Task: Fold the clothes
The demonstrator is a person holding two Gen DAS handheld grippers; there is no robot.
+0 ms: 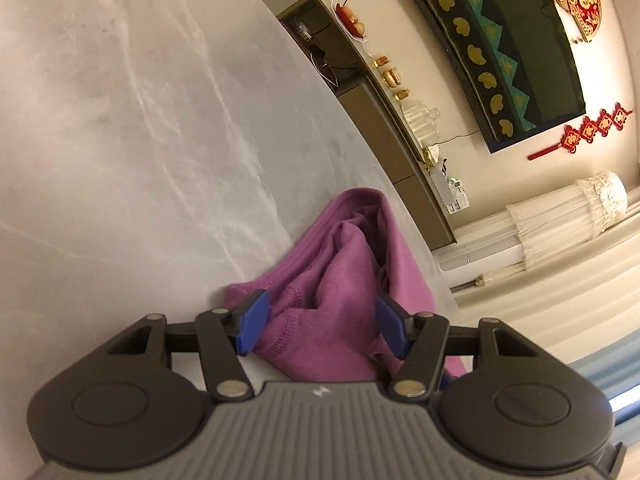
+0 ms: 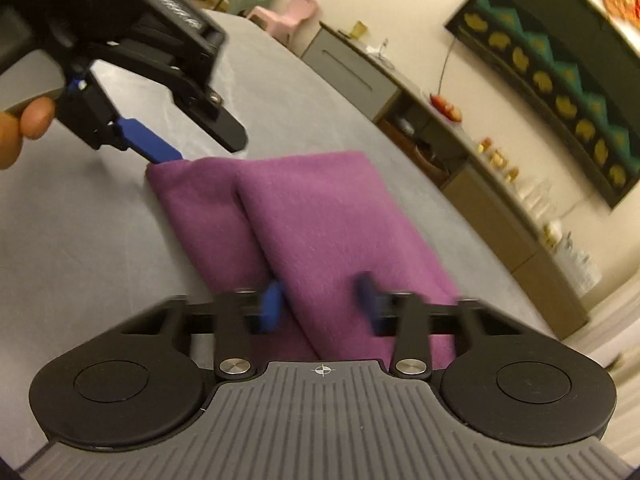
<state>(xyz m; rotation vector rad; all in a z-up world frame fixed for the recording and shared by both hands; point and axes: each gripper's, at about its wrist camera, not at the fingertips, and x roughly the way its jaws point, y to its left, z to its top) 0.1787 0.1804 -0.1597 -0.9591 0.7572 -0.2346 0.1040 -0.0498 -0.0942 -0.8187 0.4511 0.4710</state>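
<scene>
The purple fleece garment [image 2: 304, 232] lies part-folded on the grey marbled desk [image 1: 120, 120], a long bundle running away from my right gripper [image 2: 320, 300] towards my left gripper [image 2: 160, 148] at its far-left corner. My right fingers [image 2: 272, 300] stand open, straddling the near end, one on each side of the raised fold, cloth between them but not pinched. In the left wrist view my left gripper [image 1: 320, 320] is spread wide too, with bunched fabric sitting between the blue fingers [image 1: 252, 320]; its tips look to touch the corner, not clamp it. So each hand has one end, along the long axis. I judge both must close before the next fold across.
</scene>
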